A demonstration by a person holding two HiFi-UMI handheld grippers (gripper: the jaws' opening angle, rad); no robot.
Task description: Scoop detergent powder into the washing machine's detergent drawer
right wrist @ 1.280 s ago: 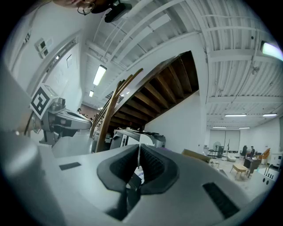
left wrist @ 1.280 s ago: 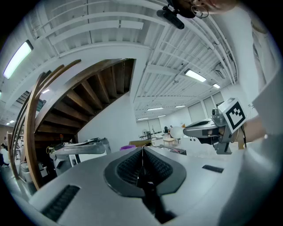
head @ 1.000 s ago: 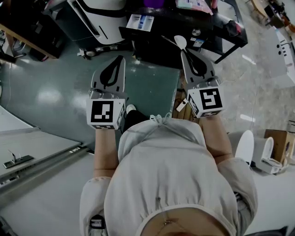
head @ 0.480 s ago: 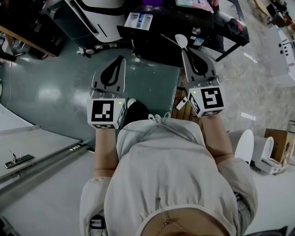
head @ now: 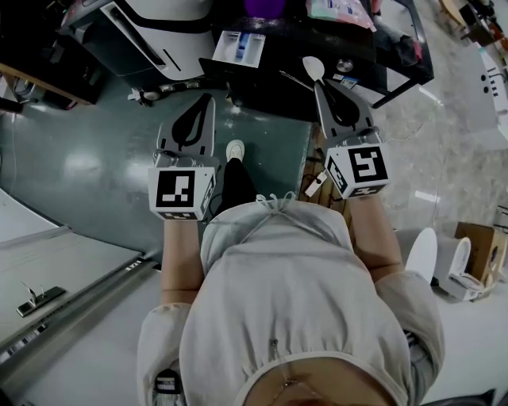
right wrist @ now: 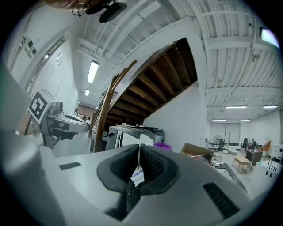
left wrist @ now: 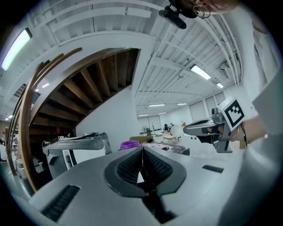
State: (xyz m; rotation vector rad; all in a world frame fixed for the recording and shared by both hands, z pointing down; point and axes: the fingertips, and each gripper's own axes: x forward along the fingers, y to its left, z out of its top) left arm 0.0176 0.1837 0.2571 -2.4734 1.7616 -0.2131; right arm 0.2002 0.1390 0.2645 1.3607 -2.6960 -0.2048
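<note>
In the head view the washing machine (head: 151, 24) stands at the top left, and its open detergent drawer (head: 240, 46) shows white and blue compartments. My right gripper (head: 317, 84) is shut on a white scoop (head: 311, 69), whose bowl sticks out past the tips just right of the drawer. My left gripper (head: 208, 100) is shut with nothing in it, held below and left of the drawer. The left gripper view shows its jaws (left wrist: 142, 150) meeting, with the scoop (left wrist: 177, 130) to the right. In the right gripper view the jaws (right wrist: 139, 148) pinch a thin white handle.
A purple tub (head: 262, 6) sits on the black table (head: 381, 55) behind the drawer. The person's white shoe (head: 235, 149) is on the green floor between the grippers. A cardboard box (head: 479, 242) stands at the right edge, and a grey ramp (head: 63, 270) lies at the lower left.
The person has stepped forward: a shoe now shows between the grippers, and the drawer and table sit nearer. Both grippers keep their hold and spacing.
</note>
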